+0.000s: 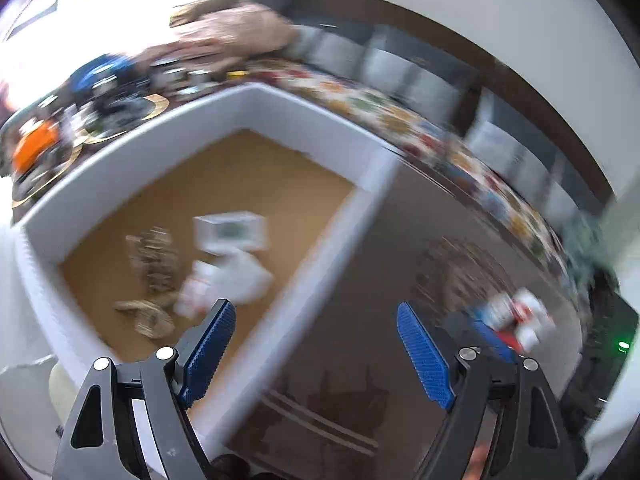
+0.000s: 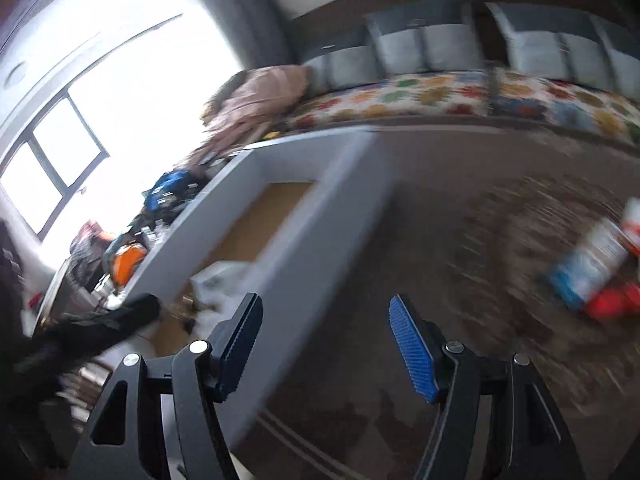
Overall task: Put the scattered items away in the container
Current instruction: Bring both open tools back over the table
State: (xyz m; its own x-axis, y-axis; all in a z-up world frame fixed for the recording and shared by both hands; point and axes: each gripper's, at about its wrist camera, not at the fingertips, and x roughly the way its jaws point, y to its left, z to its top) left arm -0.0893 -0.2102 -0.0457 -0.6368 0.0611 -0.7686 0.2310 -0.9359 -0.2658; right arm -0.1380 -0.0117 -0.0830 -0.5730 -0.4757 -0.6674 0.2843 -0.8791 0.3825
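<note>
**With both grippers empty, more clutter left on the rug**

While blurred by motion, both views agree on the layout. Left gripper: released, jaws wide, nothing between them, straddling the near wall of the white box. Already inside on the brown floor: a small white carton, a white bag, some woven pieces. Probably dropped low and central to stay put. Right gripper: likewise released and empty, aimed over the rug.

Only from the left wrist: the box contents clearly. Only from the right wrist: a blue-and-white packet and red item plainly visible, well apart from the box, likely next.
</note>
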